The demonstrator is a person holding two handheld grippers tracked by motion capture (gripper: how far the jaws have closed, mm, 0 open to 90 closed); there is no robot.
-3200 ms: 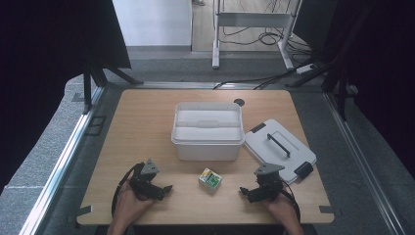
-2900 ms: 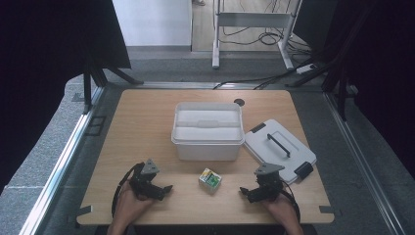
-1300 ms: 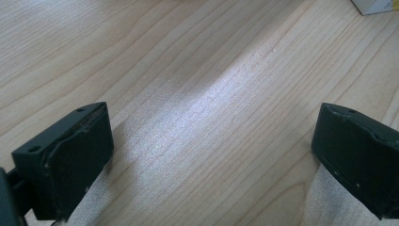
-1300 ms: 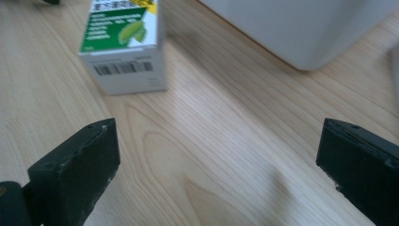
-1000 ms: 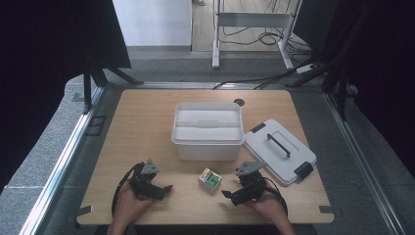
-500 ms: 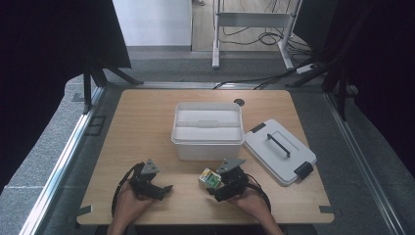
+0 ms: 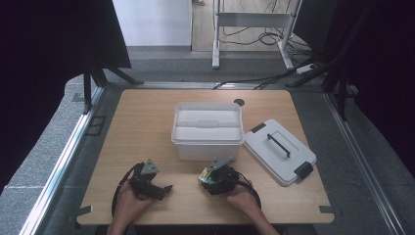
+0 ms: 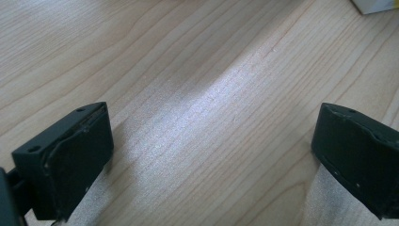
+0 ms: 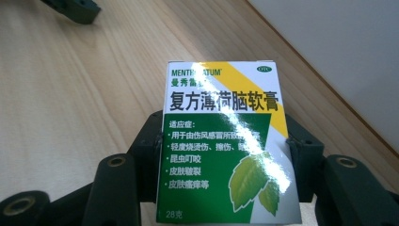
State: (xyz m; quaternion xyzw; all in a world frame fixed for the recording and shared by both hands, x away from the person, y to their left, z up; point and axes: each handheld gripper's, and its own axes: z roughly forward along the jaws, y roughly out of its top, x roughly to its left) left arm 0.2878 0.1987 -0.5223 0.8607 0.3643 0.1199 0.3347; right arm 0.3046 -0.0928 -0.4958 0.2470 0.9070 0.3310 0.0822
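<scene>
Right hand-held gripper (image 7: pixel 209 177): jaws just closing, now flanking the small green-and-white box (image 9: pixel 226 141), pads at both its sides. Box on tabletop (image 7: pixel 147 127), just before the open white bin (image 7: pixel 208 142). Left hand-held gripper (image 7: pixel 164 187): wide, empty.

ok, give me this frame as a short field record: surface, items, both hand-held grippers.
surface: light wooden table
held item: small green and white carton with yellow stripe, between the jaws of the right hand-held gripper, which have just been closing and flank its sides
left hand-held gripper: open, nothing between jaws, resting on the table
container: open white plastic bin, just beyond the carton
lid: white lid with dark handle, flat on the table right of the bin
</scene>
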